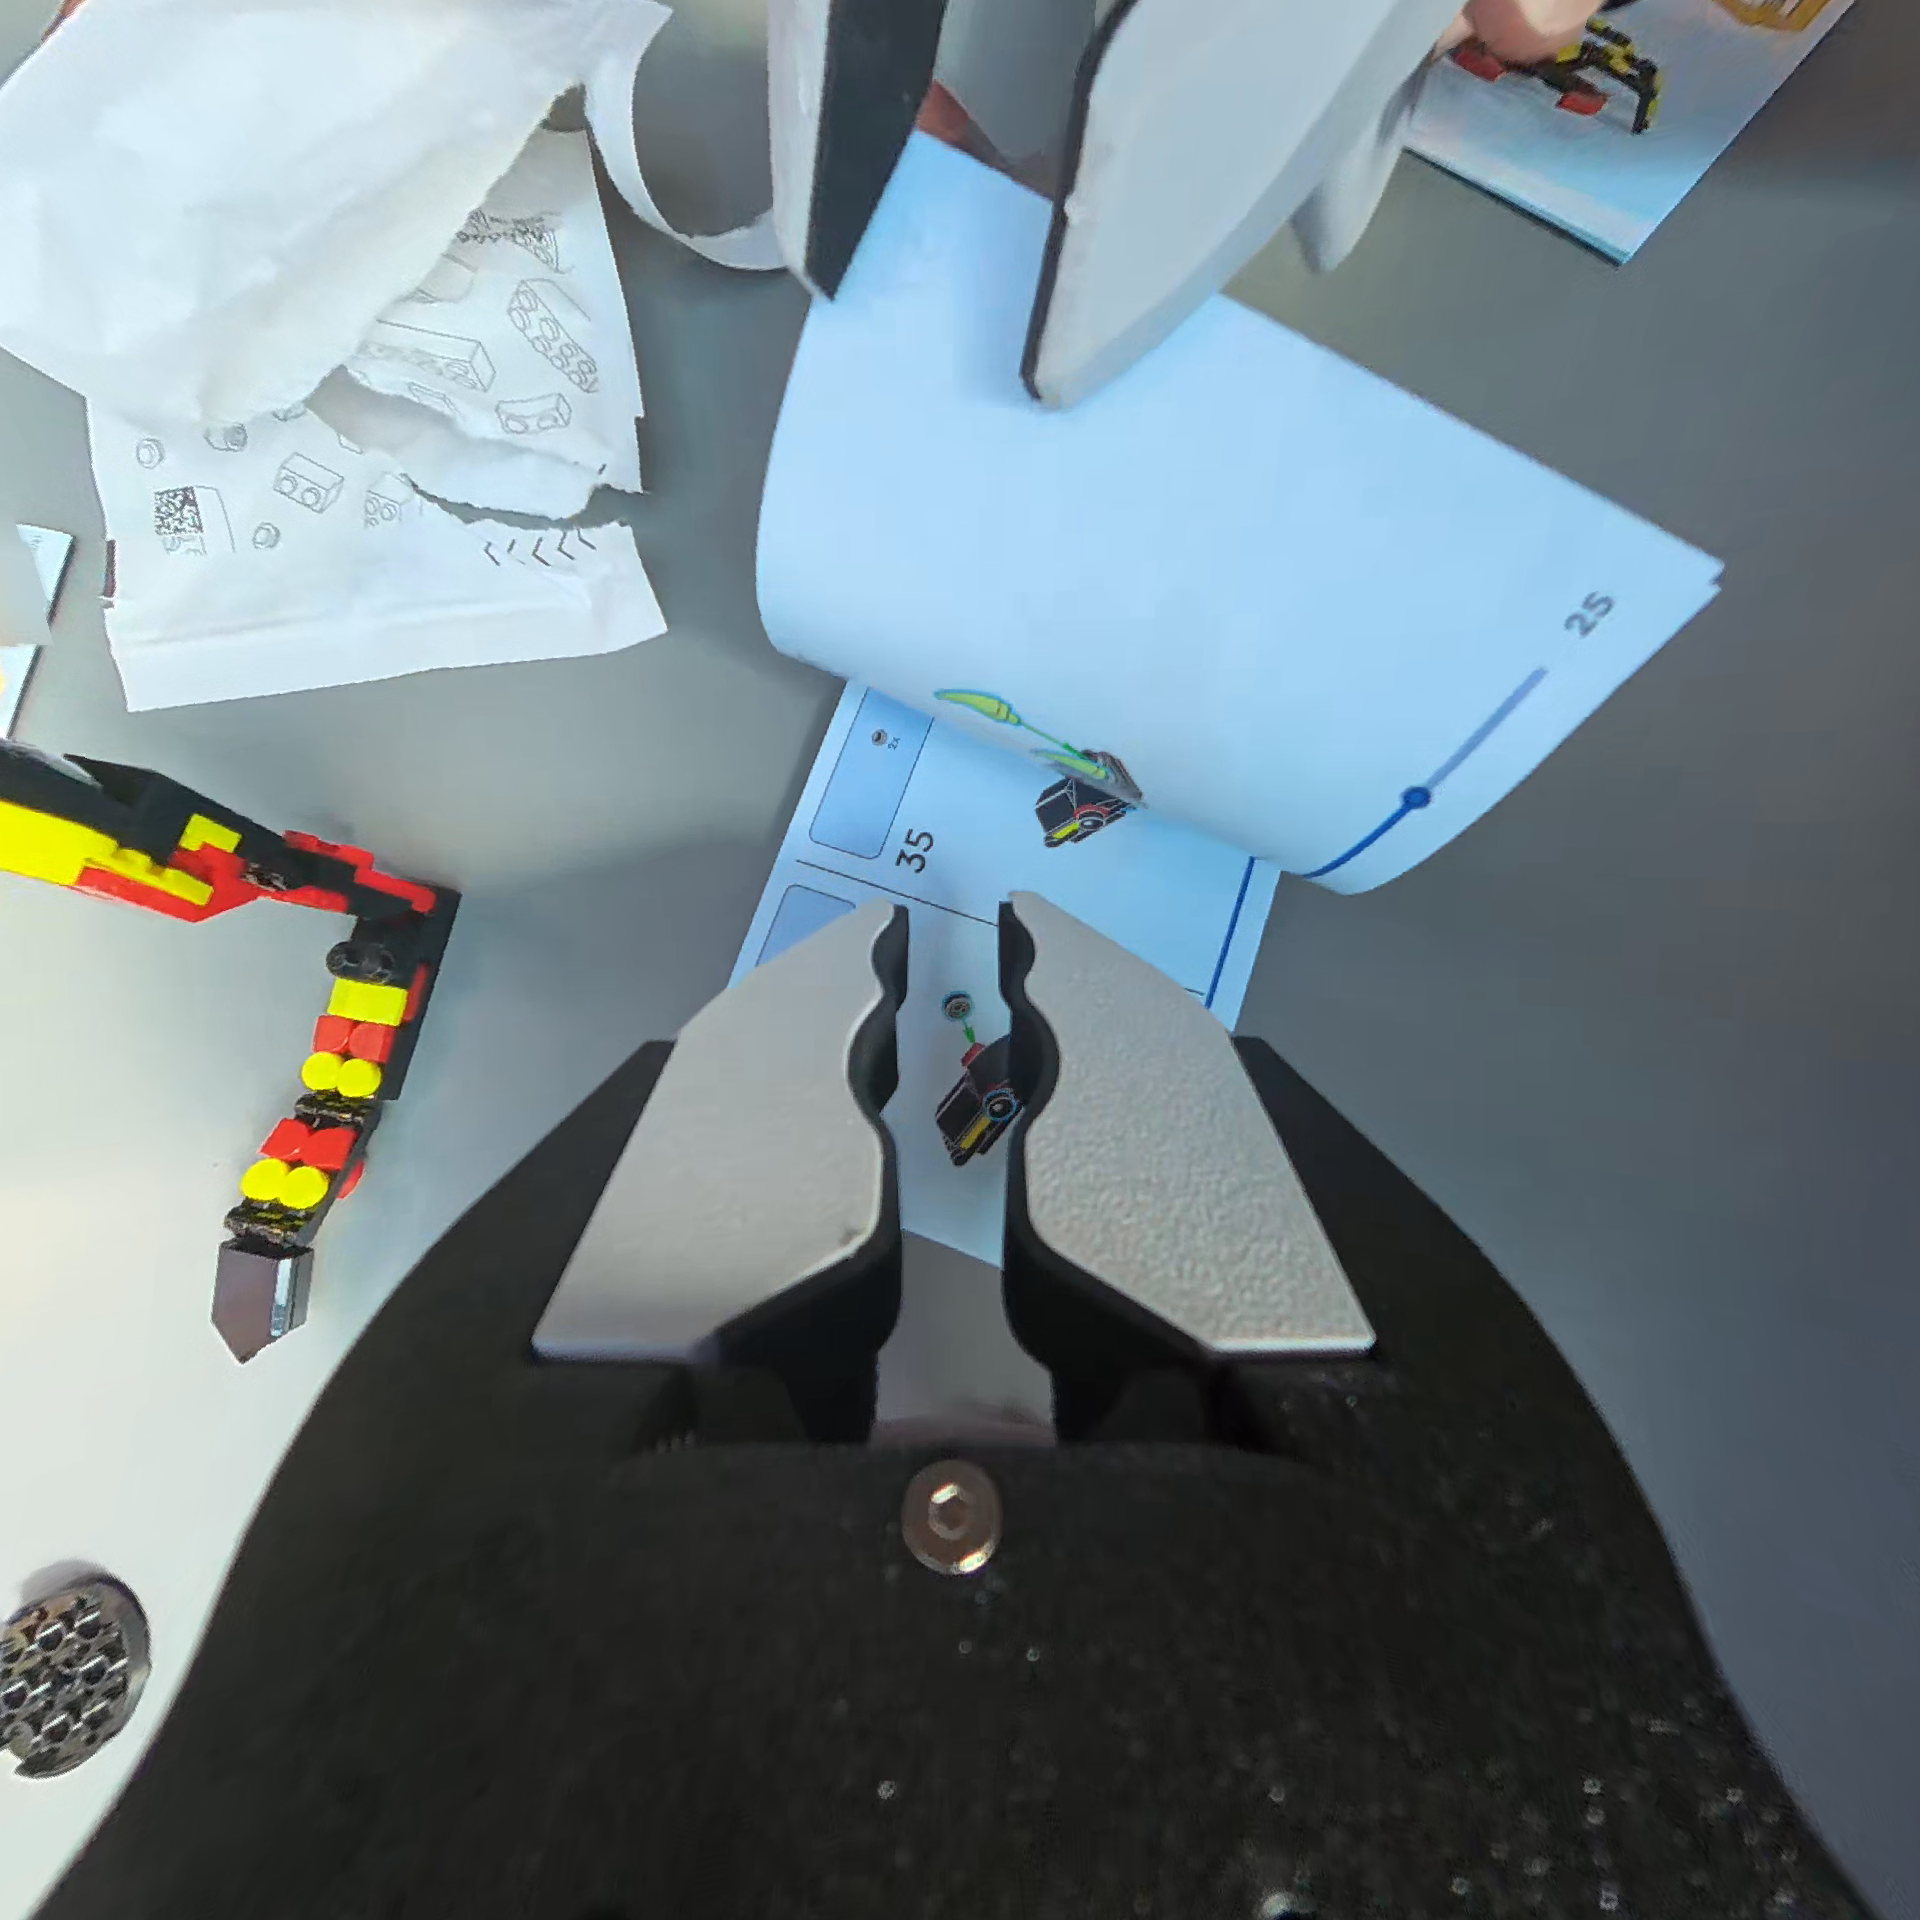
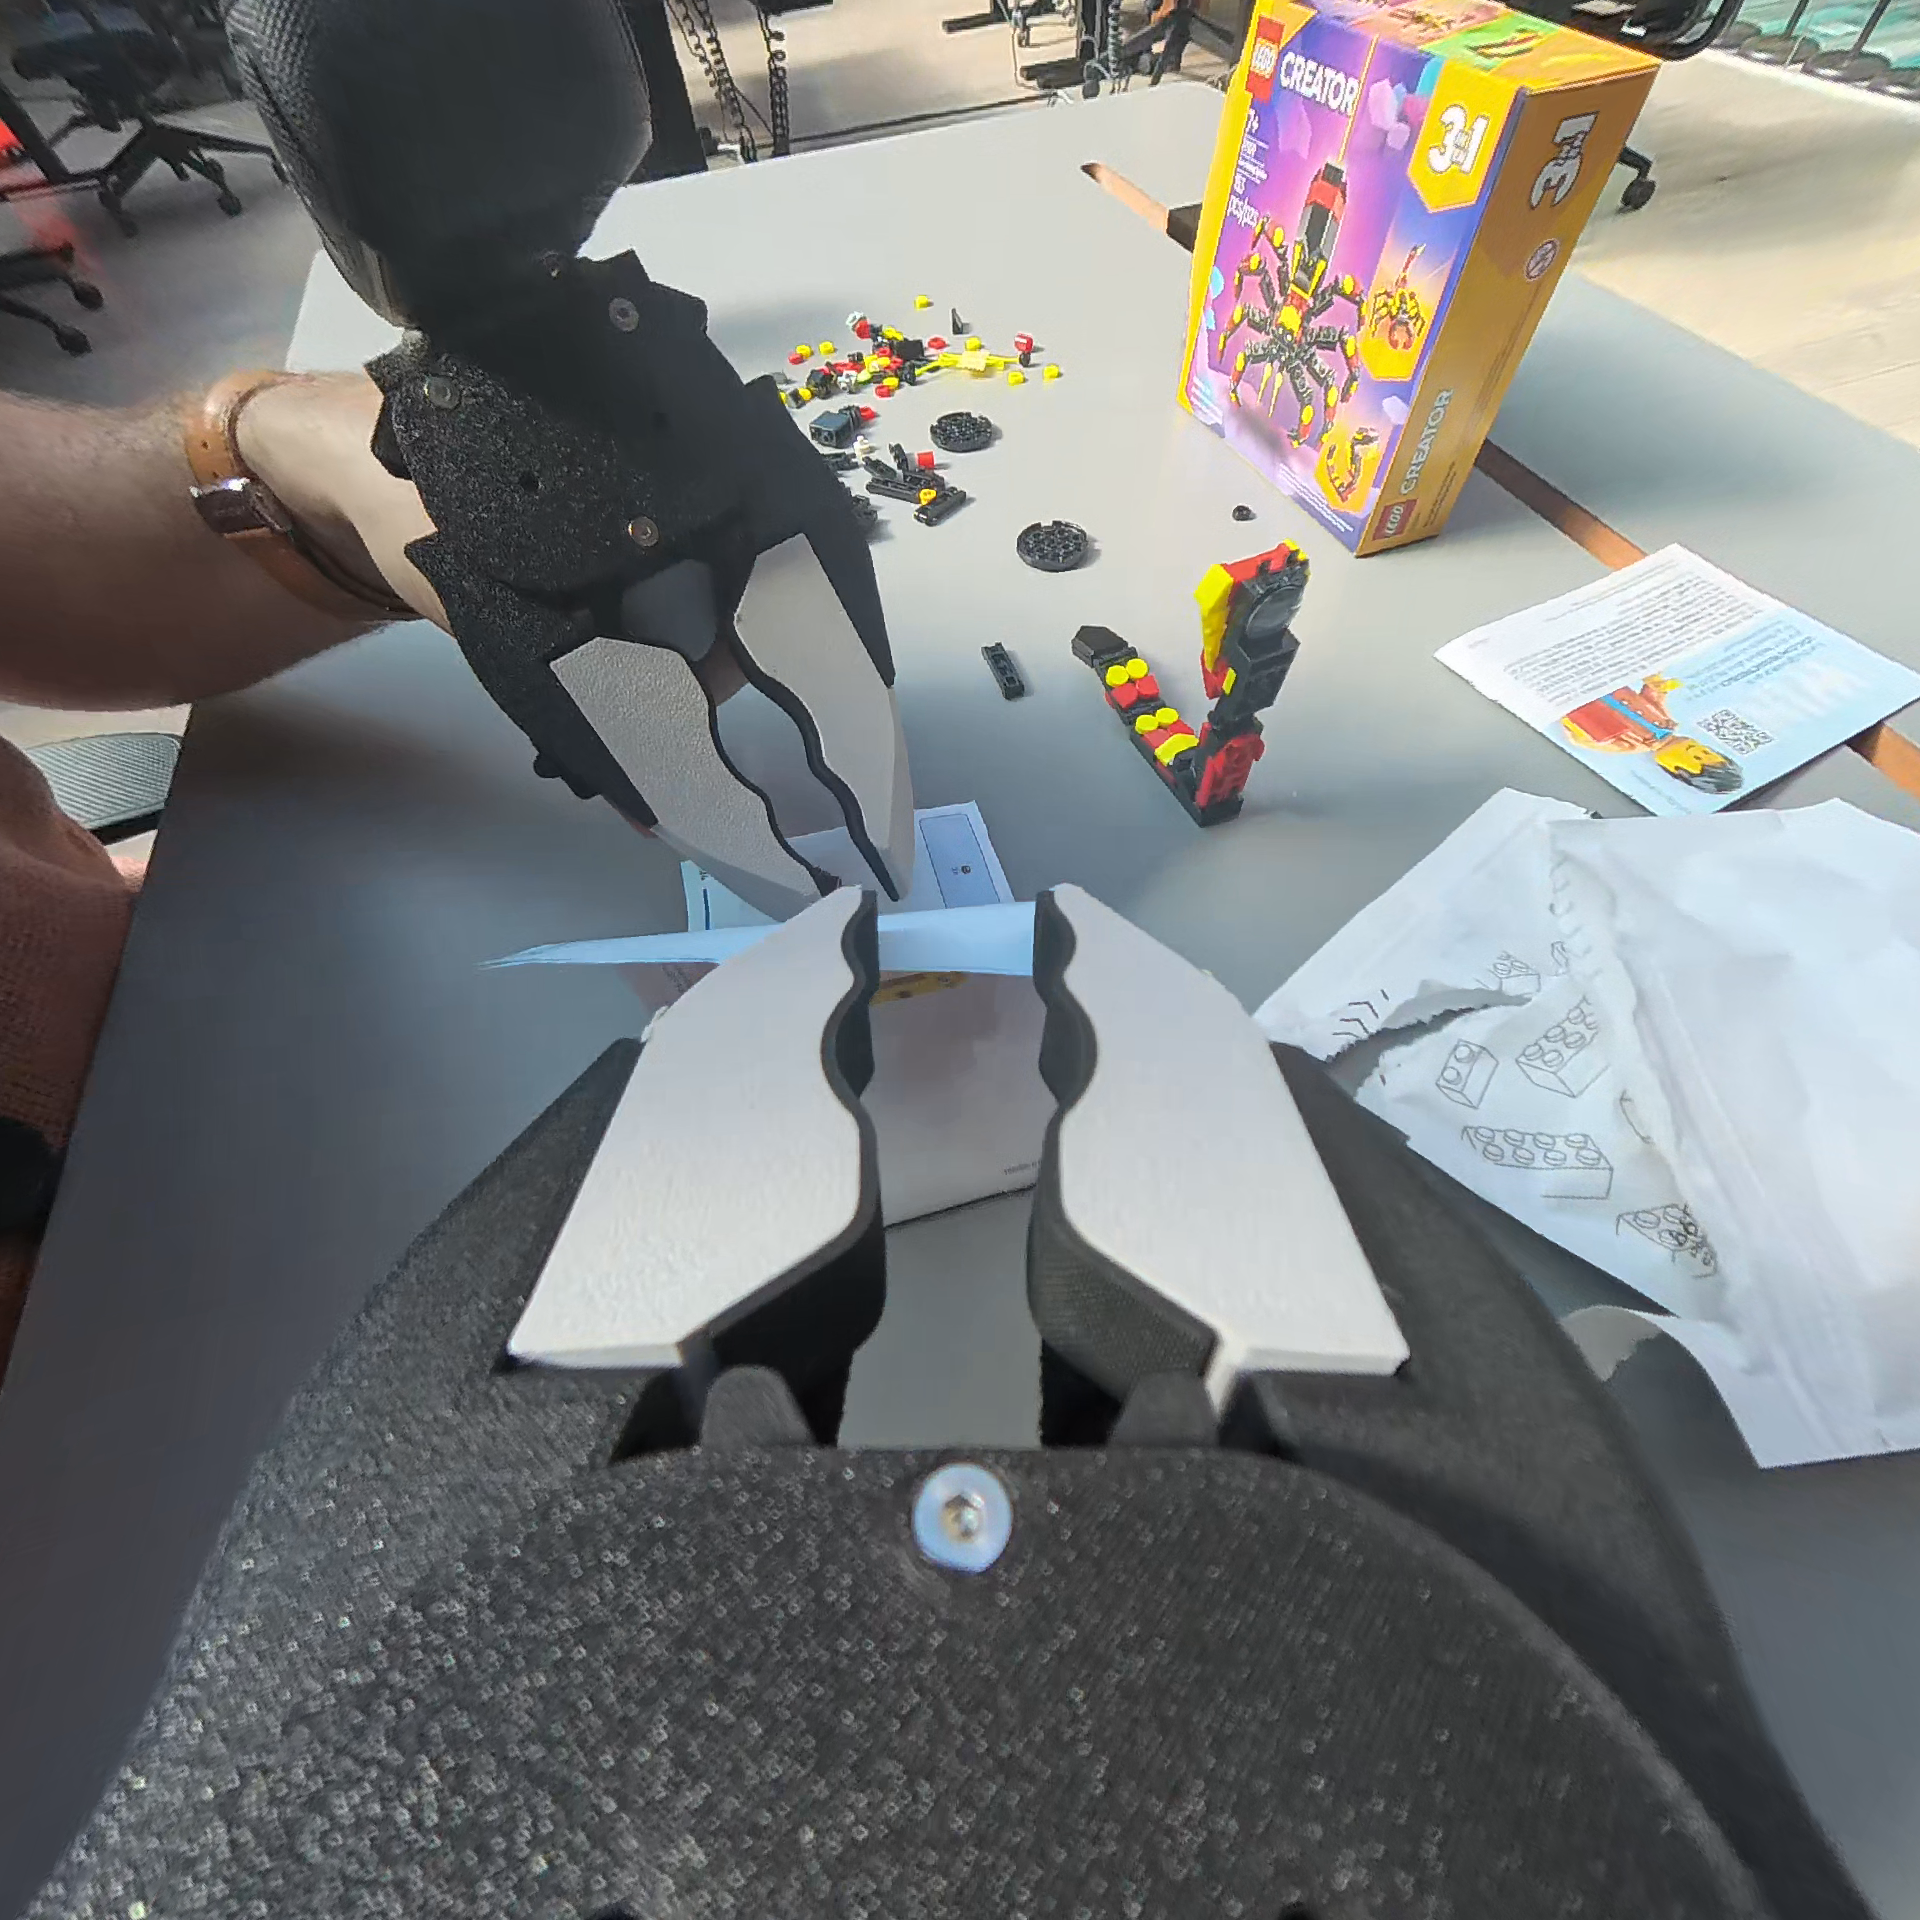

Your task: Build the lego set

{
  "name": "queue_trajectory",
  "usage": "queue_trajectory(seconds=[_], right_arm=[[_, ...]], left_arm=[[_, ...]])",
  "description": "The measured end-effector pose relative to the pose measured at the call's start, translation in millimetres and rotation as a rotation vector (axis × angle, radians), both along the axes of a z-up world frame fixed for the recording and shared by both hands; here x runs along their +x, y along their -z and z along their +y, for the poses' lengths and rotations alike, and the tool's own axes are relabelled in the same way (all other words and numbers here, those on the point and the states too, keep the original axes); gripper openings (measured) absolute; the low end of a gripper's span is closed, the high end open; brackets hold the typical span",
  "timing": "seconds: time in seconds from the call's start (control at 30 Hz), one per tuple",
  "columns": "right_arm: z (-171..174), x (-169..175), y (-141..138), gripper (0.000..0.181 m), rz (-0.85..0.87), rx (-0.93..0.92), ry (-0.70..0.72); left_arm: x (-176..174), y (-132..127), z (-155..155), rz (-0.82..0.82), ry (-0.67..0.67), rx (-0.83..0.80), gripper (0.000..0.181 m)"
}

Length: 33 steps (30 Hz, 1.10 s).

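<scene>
The open instruction booklet lies on the grey table, with its upper pages curled up. My left gripper is slightly open and empty, its tips down on the lower page. It also shows in the right wrist view, held by a hand. My right gripper is open, and the edge of a lifted page runs between its fingertips. It also shows at the top of the left wrist view. A red, yellow and black L-shaped lego model stands to the left of the booklet.
Torn white paper bags lie beside the booklet. A pile of loose bricks, black round plates and a small black piece lie farther off. The set's box stands at the back, and a leaflet lies at the right. There is about 8 cm between the tips of the two grippers. To reach the small black piece in a straight line is about 15 cm for my left fingers, about 20 cm for my right.
</scene>
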State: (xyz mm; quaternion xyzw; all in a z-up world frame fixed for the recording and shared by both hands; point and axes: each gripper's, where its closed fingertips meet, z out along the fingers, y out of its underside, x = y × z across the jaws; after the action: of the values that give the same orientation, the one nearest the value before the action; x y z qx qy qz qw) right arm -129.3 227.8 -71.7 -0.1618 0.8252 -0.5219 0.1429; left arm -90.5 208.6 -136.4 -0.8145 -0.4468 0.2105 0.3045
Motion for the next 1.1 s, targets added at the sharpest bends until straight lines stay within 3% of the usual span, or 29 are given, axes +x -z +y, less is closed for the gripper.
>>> queue_trajectory(seconds=[0.53,1.1], right_arm=[[-12.2,1.1,-27.3,0.033,-0.047,-0.175,0.045],[-10.1,1.0,-33.4,0.036,-0.085,-0.209,0.041]], left_arm=[[-6.7,-7.9,-3.2,0.032,0.01,0.043,0.016],[-15.2,-15.9,5.2,0.059,0.034,0.045,0.016]])
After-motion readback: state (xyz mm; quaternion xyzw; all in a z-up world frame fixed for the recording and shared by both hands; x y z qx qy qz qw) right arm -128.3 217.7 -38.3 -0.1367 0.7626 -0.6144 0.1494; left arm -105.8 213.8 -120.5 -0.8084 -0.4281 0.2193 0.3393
